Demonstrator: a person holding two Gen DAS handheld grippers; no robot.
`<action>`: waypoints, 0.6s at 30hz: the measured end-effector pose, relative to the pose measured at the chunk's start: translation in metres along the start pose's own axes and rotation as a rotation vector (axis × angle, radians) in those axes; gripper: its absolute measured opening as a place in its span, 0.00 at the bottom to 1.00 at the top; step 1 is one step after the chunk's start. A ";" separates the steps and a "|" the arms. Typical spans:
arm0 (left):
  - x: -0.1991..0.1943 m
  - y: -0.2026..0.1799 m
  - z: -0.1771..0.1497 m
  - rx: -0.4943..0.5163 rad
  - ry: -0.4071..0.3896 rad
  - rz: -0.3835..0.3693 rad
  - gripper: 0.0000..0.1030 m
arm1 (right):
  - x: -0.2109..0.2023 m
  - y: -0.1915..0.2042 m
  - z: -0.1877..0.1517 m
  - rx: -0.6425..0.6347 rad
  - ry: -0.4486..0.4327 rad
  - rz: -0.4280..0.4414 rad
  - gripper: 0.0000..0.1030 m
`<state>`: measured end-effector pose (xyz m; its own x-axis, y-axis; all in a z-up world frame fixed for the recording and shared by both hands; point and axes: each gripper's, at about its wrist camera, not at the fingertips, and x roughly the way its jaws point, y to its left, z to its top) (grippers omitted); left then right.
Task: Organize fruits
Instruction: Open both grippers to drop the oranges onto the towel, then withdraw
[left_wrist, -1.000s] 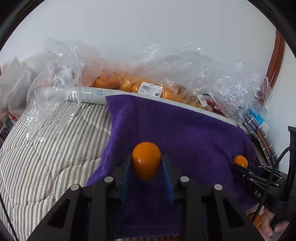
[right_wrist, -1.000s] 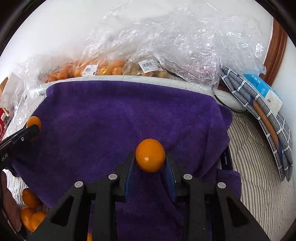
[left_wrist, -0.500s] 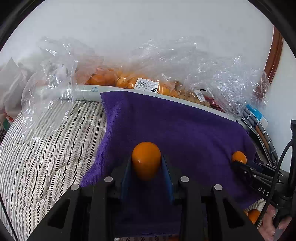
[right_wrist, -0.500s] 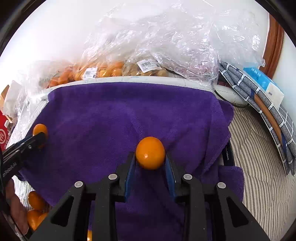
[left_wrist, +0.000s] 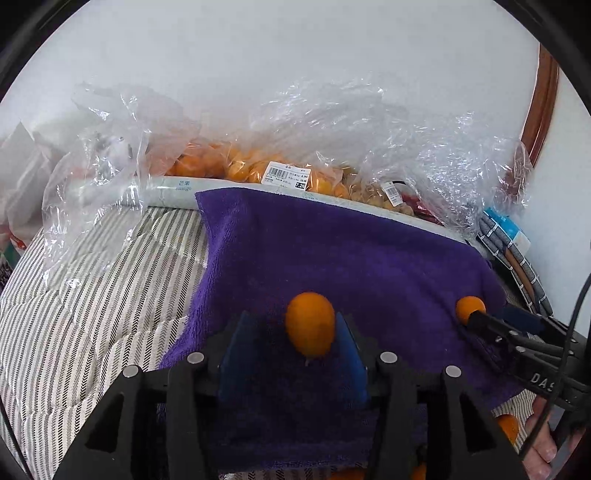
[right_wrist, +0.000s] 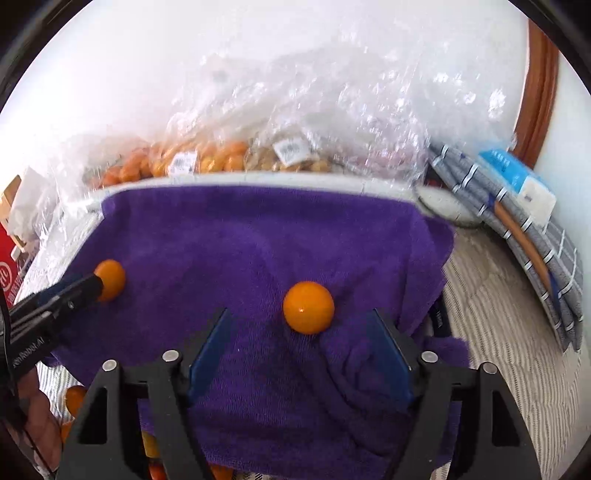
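1. Two small orange fruits lie on a purple towel (left_wrist: 369, 266) spread over a striped bed (left_wrist: 85, 295).
2. The left hand-held gripper (left_wrist: 291, 343) has its jaws parted around an oval fruit (left_wrist: 310, 324), which touches only the right blue pad.
3. The right hand-held gripper (right_wrist: 301, 347) is spread wide, and a round fruit (right_wrist: 308, 307) sits free on the towel between and just ahead of its fingers.
4. Risk: the towel looks rumpled and may slope, so a released fruit could roll off; a withdrawing finger could nudge it.
5. The oval fruit's long axis runs away from the camera; the round one shows no clear axis.
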<state>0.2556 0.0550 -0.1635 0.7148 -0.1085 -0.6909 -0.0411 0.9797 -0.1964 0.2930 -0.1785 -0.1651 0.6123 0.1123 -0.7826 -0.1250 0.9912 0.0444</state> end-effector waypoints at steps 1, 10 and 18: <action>0.000 0.000 0.000 0.000 0.000 0.003 0.46 | -0.004 0.000 0.000 0.001 -0.017 -0.006 0.74; -0.011 0.001 0.000 -0.002 -0.045 0.038 0.51 | -0.017 -0.009 -0.005 0.058 -0.063 -0.006 0.74; -0.021 -0.003 -0.002 -0.003 -0.071 0.036 0.52 | -0.041 -0.006 -0.007 0.017 -0.098 -0.073 0.74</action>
<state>0.2400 0.0540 -0.1499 0.7607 -0.0610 -0.6463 -0.0694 0.9822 -0.1744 0.2628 -0.1898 -0.1376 0.6929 0.0453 -0.7197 -0.0645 0.9979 0.0007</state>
